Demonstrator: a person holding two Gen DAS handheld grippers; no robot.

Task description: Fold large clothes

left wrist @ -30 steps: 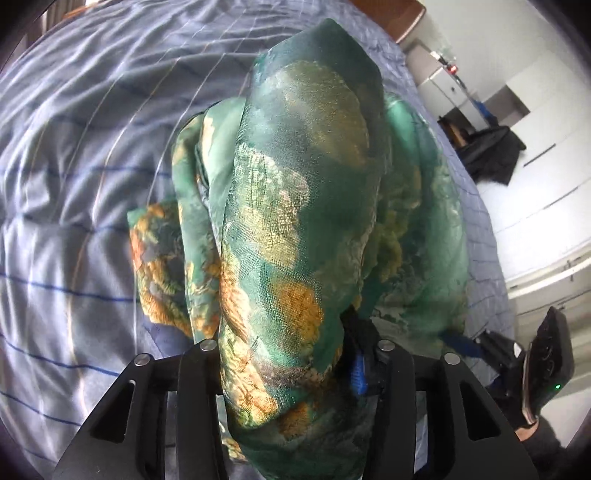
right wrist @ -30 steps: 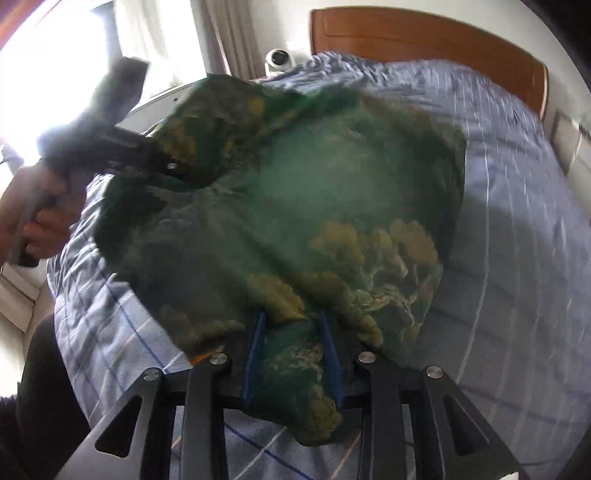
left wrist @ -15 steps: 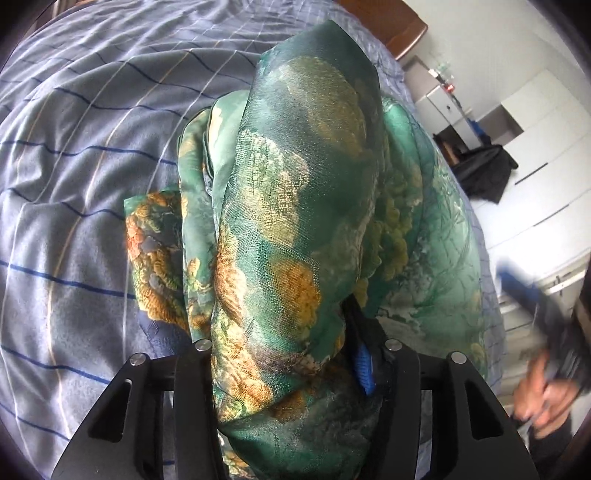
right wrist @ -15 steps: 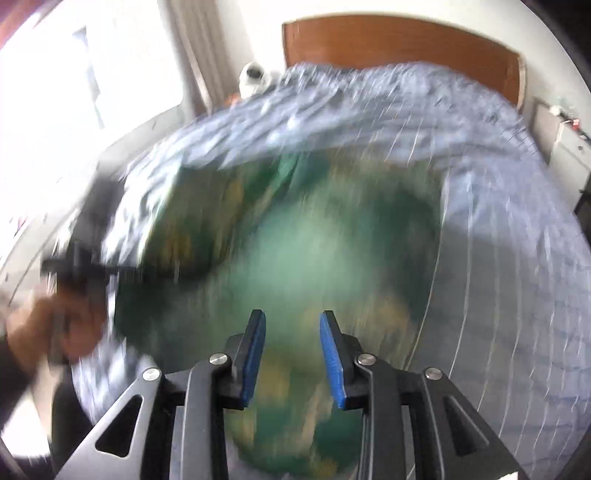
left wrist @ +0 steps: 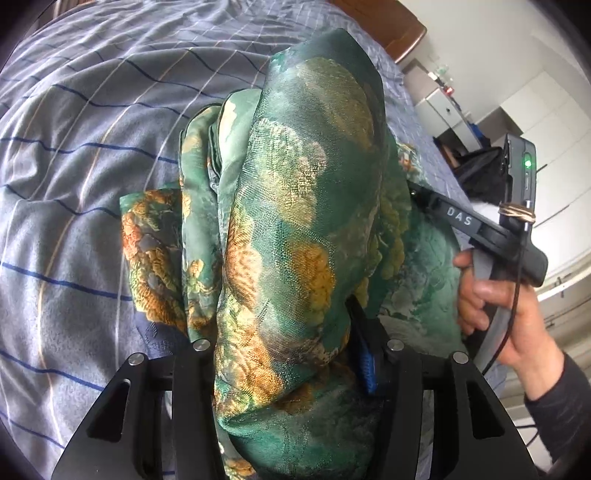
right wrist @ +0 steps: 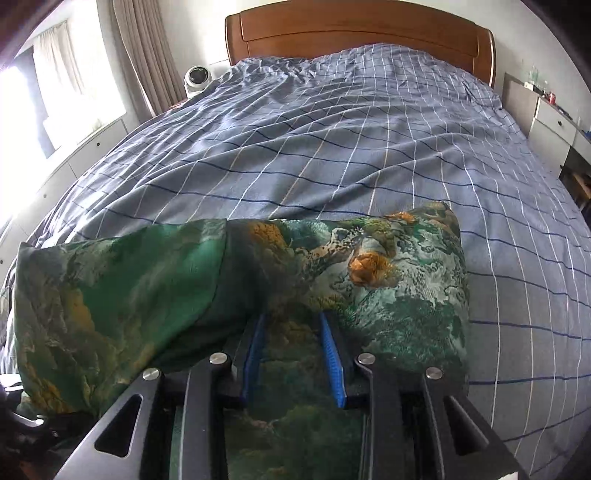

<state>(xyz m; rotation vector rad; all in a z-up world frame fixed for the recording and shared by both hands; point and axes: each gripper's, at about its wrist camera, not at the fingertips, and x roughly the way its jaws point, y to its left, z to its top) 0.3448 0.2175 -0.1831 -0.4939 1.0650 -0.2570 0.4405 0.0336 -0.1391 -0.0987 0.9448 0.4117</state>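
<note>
While the left hand-held gripper point(left wrist: 291, 354) pinches a thick, doubled-up bundle of the green-and-gold floral satin garment point(left wrist: 295, 221), its jaws having just been easing wider with the cloth between them, the fold looks nearly ready to be let down onto the blue checked bedspread point(left wrist: 85, 155). Seen from the right wrist, the right hand-held gripper point(right wrist: 295, 354) is spread narrowly above the garment point(right wrist: 388, 273) lying at the bed's near edge, gripping nothing; it must next smooth or re-pinch an edge. Nothing blocks the open bedspread point(right wrist: 351, 147) up to the wooden headboard point(right wrist: 351, 29).
</note>
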